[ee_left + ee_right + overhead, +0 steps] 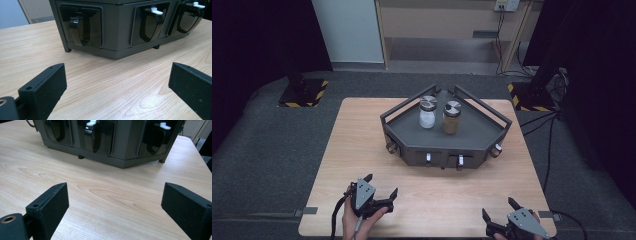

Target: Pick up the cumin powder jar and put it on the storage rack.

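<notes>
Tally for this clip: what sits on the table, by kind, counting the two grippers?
Jars with metal lids: 2, one with white contents, one with brown contents
Dark grey railed rack: 1
Grippers: 2, left gripper and right gripper, both with jaws apart and holding nothing
Total: 5

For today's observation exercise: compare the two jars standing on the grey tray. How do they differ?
The left jar holds white contents; the right jar holds brownish contents. The left jar looks a little shorter than the right jar. Both stand upright on the tray, close together, with round silver lids.
</notes>
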Demonstrator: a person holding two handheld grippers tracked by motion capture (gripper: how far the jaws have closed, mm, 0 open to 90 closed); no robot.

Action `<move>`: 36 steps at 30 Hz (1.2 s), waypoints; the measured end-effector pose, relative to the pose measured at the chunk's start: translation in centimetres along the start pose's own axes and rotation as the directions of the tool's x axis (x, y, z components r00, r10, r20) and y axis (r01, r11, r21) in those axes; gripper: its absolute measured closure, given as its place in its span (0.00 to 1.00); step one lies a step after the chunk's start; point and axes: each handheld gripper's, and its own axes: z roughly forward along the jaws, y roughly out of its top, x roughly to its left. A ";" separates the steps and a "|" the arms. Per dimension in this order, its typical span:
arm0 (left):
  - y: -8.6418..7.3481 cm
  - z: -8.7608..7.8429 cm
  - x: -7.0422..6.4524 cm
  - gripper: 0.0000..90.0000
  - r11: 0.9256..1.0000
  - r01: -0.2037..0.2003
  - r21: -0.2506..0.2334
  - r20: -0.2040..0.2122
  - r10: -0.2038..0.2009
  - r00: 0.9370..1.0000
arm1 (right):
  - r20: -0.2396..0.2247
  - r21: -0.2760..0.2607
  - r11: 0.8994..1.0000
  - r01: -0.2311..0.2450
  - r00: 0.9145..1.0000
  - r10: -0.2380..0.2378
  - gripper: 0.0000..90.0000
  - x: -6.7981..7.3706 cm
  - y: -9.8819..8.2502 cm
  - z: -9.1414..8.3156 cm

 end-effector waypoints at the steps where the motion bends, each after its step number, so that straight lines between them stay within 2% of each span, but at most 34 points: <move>1: 0.0 0.0 0.0 0.01 1.000 0.000 0.001 0.001 0.000 1.000 | 0.001 0.004 1.000 0.003 1.000 -0.003 0.08 0.0 -0.1 0.1; 11: 0.0 0.1 0.0 0.01 1.000 -0.001 0.002 0.001 0.001 1.000 | -0.003 0.042 0.999 0.019 1.000 -0.019 0.09 0.0 -0.3 0.8; 36: 0.0 0.0 0.0 0.01 1.000 -0.001 0.001 0.002 0.001 1.000 | 0.002 0.056 0.998 0.028 1.000 -0.028 0.09 0.0 -0.3 0.8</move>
